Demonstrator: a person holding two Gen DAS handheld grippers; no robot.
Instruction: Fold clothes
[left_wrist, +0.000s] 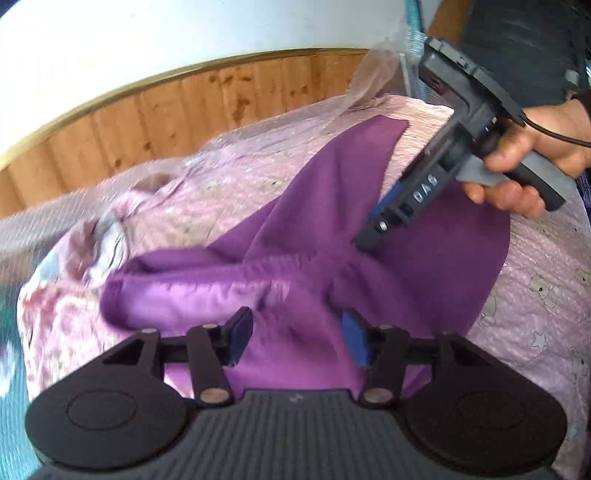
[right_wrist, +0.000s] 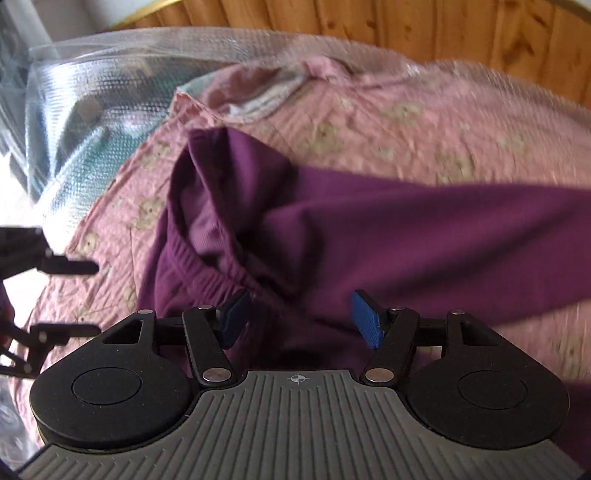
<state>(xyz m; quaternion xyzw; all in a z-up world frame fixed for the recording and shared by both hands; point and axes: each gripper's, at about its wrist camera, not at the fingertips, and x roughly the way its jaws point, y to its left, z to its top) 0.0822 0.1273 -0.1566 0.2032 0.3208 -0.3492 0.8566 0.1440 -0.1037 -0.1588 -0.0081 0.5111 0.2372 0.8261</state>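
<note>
A purple garment (left_wrist: 332, 236) with an elastic waistband lies crumpled on a pink bear-print quilt (left_wrist: 229, 184). My left gripper (left_wrist: 297, 334) is open, its blue pads just above the garment's near edge. My right gripper (right_wrist: 299, 317) is open over the waistband area (right_wrist: 221, 266). In the left wrist view the right gripper (left_wrist: 373, 240) points down at the garment's middle, held by a hand (left_wrist: 532, 162). In the right wrist view the left gripper (right_wrist: 79, 297) shows at the left edge, its fingers apart beside the garment (right_wrist: 406, 236).
Clear bubble wrap (right_wrist: 110, 99) covers the bed around the quilt. A wooden panelled wall (left_wrist: 184, 103) runs behind the bed. A patterned cloth (left_wrist: 85, 254) lies bunched at the quilt's left end.
</note>
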